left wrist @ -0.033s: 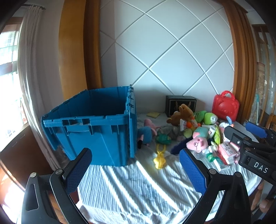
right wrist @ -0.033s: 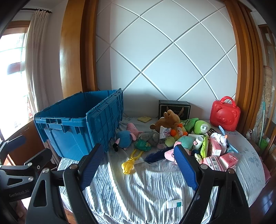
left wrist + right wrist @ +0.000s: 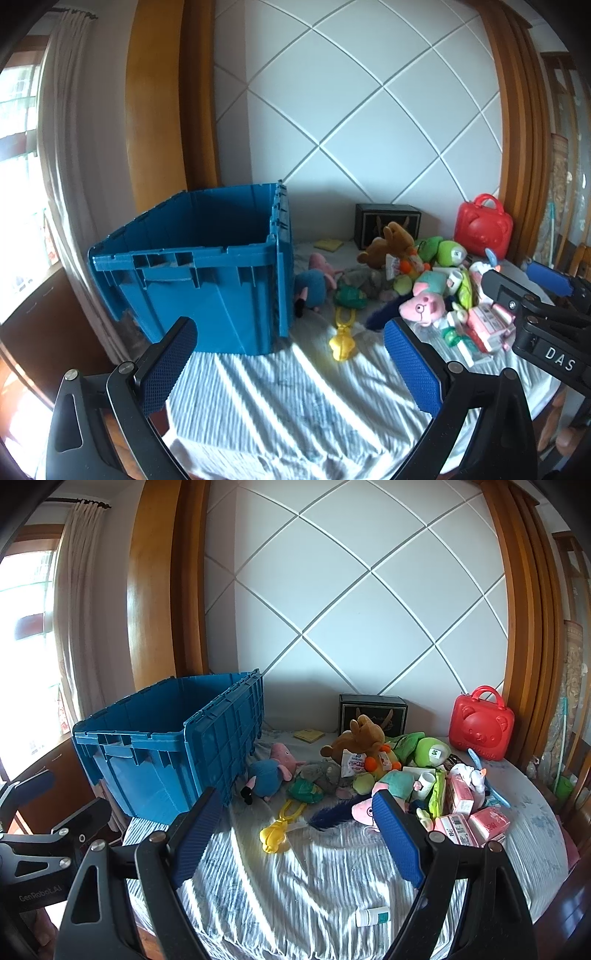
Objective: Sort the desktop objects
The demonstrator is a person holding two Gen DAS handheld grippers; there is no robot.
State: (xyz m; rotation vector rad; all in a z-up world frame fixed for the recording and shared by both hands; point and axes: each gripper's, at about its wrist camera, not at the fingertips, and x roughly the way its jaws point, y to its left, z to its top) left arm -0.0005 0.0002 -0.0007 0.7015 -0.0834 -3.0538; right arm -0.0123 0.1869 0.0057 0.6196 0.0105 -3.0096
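A big blue crate stands open on the left of the striped cloth. A heap of toys lies to its right: a brown plush, a green plush, a blue-and-pink pig plush, a pink pig plush, a yellow toy and pink packets. My left gripper is open and empty, short of the crate and the yellow toy. My right gripper is open and empty, short of the yellow toy.
A red bear case and a black box stand at the back by the wall. A small white tube lies near the front edge. A yellow notepad lies behind the toys. The table's rim curves away at right.
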